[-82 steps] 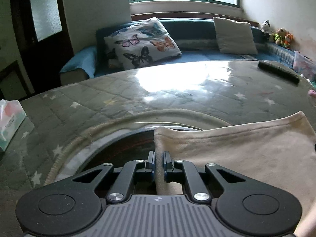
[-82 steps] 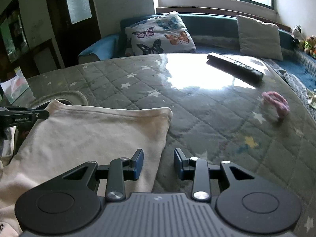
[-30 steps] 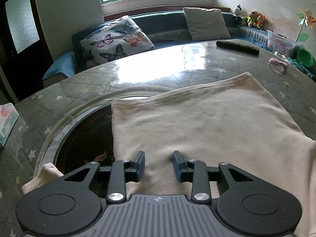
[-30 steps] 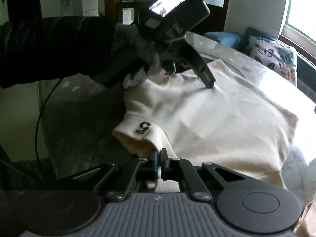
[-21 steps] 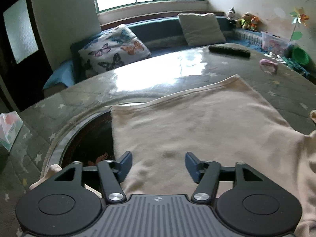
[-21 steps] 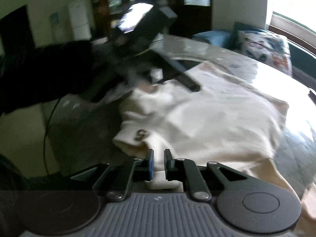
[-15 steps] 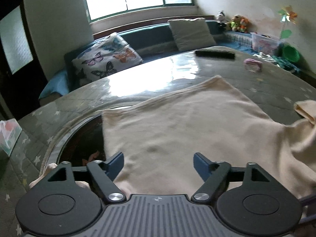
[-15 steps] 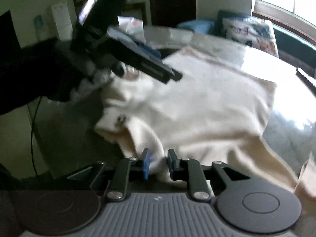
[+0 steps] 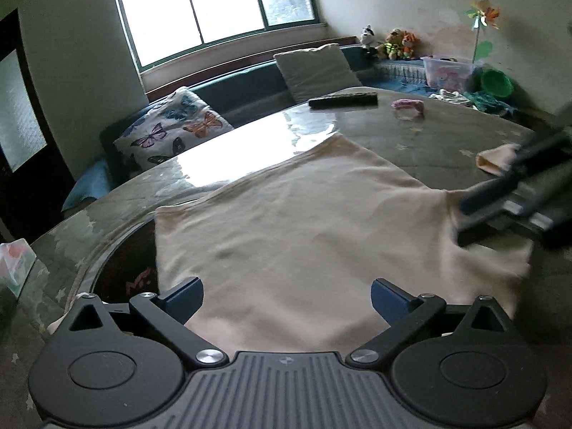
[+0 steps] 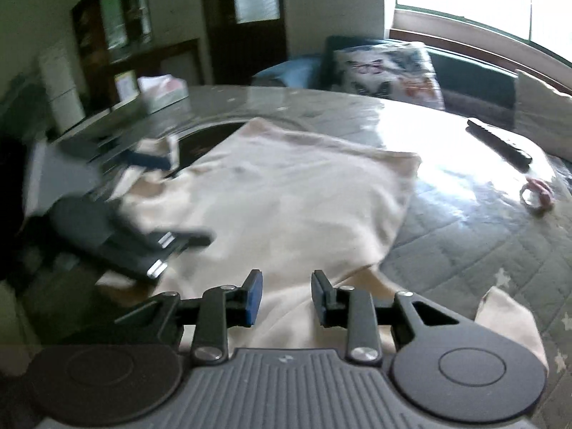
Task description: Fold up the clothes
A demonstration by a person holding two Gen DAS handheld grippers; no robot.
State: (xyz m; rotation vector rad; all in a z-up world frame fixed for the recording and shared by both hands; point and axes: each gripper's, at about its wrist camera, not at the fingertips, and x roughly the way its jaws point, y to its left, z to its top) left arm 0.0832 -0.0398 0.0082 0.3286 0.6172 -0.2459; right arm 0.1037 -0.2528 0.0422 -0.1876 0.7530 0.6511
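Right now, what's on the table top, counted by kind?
Cream garment: 1
Black remote control: 1
Pink hair tie: 1
Tissue pack: 1
Total: 4
Both the left tool and the right tool hang open over the garment, gripping nothing.

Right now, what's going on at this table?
A person with a handheld gripper in each hand is folding a cream shirt spread flat on the quilted table. The left gripper is wide open above the shirt's near edge. The right gripper is also open, over the shirt by a sleeve. Neither holds cloth. A remote lies at the far side.
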